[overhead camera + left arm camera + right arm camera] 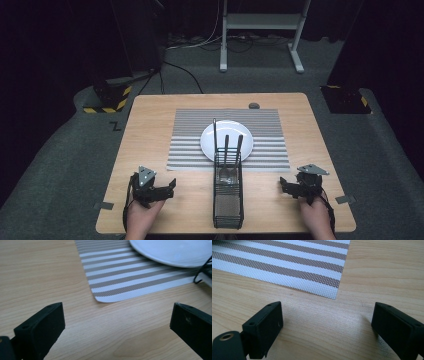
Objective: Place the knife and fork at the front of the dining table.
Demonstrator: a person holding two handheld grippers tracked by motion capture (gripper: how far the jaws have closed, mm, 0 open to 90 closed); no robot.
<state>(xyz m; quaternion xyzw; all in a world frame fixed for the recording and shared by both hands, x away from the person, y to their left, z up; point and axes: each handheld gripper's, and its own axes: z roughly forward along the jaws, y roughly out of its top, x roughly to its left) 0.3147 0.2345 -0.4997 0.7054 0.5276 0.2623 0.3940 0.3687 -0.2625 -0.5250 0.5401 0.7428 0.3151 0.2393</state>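
A white plate (pixel 242 143) lies on a grey-and-white striped placemat (pixel 190 137) in the middle of the wooden table (pixel 145 125). A black wire caddy (pixel 228 200) stands lengthwise at the front centre, its far end over the mat, with dark cutlery handles (pixel 226 146) sticking out of that end over the plate. My left gripper (pixel 167 189) rests open on bare wood left of the caddy. In its own view the mat's corner (pixel 105 298) and plate rim (pixel 160 255) lie ahead. My right gripper (pixel 286 188) rests open to the caddy's right, near the mat corner (pixel 332 292).
A small dark round object (pixel 254 105) sits at the table's far edge. Grey tape tabs (pixel 103 205) mark the front corners. Beyond the table are grey carpet, cables, a white stand base (pixel 260 22) and black-and-yellow striped blocks (pixel 107 100).
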